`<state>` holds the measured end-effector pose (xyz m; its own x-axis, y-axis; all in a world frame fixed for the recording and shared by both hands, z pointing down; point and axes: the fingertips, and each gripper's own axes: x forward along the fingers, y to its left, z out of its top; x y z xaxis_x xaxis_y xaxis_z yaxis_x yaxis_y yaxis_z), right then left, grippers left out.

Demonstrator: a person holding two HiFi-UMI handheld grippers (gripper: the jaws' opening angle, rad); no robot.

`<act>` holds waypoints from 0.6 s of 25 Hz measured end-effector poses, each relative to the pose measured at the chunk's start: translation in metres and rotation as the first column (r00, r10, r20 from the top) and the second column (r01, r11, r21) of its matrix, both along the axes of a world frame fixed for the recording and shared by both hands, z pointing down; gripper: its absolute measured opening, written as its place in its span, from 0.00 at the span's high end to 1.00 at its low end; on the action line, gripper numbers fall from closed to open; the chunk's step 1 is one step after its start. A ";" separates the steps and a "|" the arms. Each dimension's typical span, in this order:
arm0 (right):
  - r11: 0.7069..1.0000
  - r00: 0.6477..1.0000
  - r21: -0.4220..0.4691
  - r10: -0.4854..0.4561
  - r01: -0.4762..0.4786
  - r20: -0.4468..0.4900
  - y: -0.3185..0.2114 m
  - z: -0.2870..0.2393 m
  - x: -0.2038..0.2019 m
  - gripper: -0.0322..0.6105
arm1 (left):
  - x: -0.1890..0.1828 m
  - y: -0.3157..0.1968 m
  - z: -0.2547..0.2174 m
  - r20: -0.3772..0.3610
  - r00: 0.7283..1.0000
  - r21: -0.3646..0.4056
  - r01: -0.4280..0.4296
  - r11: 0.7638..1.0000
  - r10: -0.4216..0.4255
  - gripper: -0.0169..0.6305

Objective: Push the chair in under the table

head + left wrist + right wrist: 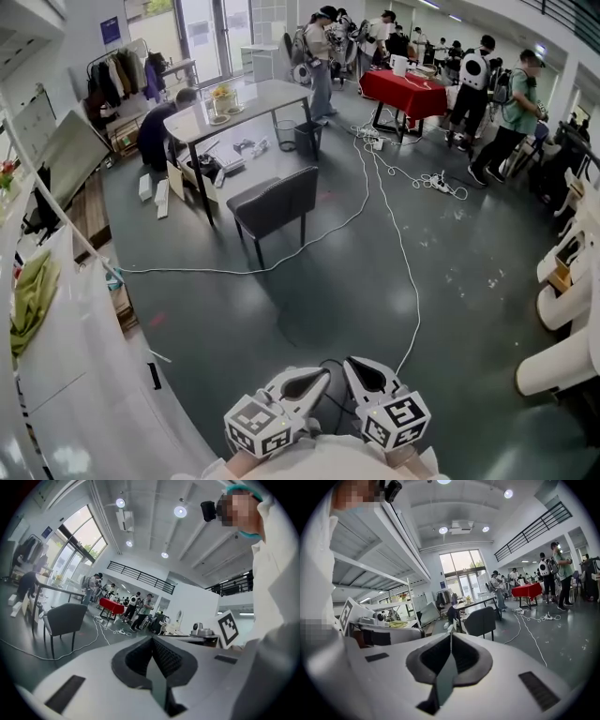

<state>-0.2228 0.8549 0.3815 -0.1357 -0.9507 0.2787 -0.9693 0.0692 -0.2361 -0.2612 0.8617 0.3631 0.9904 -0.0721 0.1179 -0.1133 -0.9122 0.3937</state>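
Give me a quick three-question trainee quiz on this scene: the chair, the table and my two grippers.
1. True or false: the chair is already tucked under the table.
2. What runs across the floor on the near side of the chair? A) white cable B) red cloth C) broom
3. How do the jaws of the left gripper and right gripper stand?
Key: 1 false, it stands pulled out. 2 A. 3 shut, with nothing between them.
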 end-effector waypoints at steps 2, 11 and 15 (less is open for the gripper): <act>1.000 1.000 0.009 0.007 -0.007 0.000 -0.011 -0.001 0.007 0.90 | 0.005 -0.013 0.001 0.005 1.000 -0.008 0.004 1.000 -0.004 0.95; 1.000 0.999 -0.010 0.026 -0.026 -0.021 -0.088 0.018 0.048 0.90 | 0.053 -0.088 0.005 -0.020 0.999 0.025 -0.047 0.999 0.047 0.95; 0.999 0.998 0.014 0.050 -0.049 -0.037 -0.144 0.012 0.075 0.90 | 0.073 -0.146 0.006 -0.016 0.998 0.040 -0.053 0.998 0.054 0.95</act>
<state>-0.1474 0.7113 0.3935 -0.0783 -0.9595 0.2707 -0.9797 0.0237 -0.1991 -0.1886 0.7153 0.3691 0.9948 -0.0233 0.0995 -0.0577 -0.9316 0.3588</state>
